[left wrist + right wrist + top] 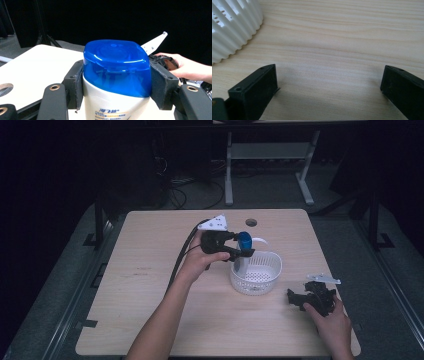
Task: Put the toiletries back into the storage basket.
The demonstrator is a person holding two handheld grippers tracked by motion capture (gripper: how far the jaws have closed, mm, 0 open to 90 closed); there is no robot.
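Table (pixel 150 285): pale wood, wide; the white basket sits right of centre, the person's two forearms come in from the near edge.

Basket (pixel 262 275): white, slotted wall, perforated floor; upright on the table; as far as the high view lets me tell, nothing lies in it except the lower end of the bottle, which dips past the left part of its rim; its ribbed wall also shows at the upper left of the right gripper view (pixel 232 30).

Bottle (pixel 242 255): white body, blue cap (pixel 117 66); long axis close to vertical, cap up; the body hangs over the basket's left side — whether its base touches the floor I cannot tell.

Left gripper (pixel 239 246): the nearer one by far; its jaws pinch the bottle just at and below the blue cap, pads pressed on both flanks; it reaches in from the basket's left.

Right gripper (pixel 295 296): low near the table's right near corner, well apart from the basket and to its right; jaws spread wide with only bare wood between them, holding nothing.

Turning relation: bottle straight above the basket's opening, so the coming move is likely straight down — then the pads can let go; the left rim is the thing to miss.
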